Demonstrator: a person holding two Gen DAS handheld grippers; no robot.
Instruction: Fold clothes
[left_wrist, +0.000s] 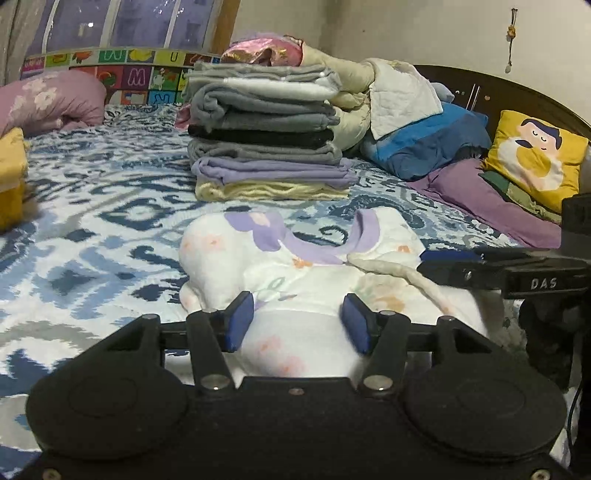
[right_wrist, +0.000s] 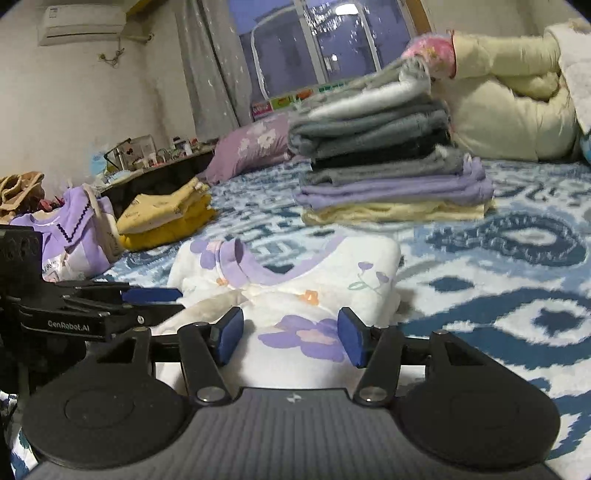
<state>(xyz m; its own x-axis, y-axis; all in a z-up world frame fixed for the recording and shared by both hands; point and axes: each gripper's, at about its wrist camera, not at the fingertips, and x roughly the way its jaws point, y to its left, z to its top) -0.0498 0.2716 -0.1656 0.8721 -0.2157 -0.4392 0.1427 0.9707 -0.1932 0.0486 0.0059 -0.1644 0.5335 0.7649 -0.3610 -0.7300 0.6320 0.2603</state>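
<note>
A white soft top with purple flowers and a lilac collar (left_wrist: 295, 266) is lying bunched on the blue-and-white patterned bedspread (left_wrist: 110, 229), directly in front of both tools. The left gripper (left_wrist: 297, 321) is hovering over its near edge with jaws spread wide, gripping nothing; the right gripper (right_wrist: 291, 334) is doing the same from the other side, equally open and empty. The top is looking only partly folded, so its folding seems unfinished. Behind it, a tall stack of folded grey, black, lilac and cream garments (left_wrist: 266, 133) is standing as finished work, and folded yellow clothes (right_wrist: 166, 218) are sitting apart. A purple garment (right_wrist: 74, 236) at the bed's edge is probably waiting. Pillows, curtains and a dark window are surrounding the bed.
</note>
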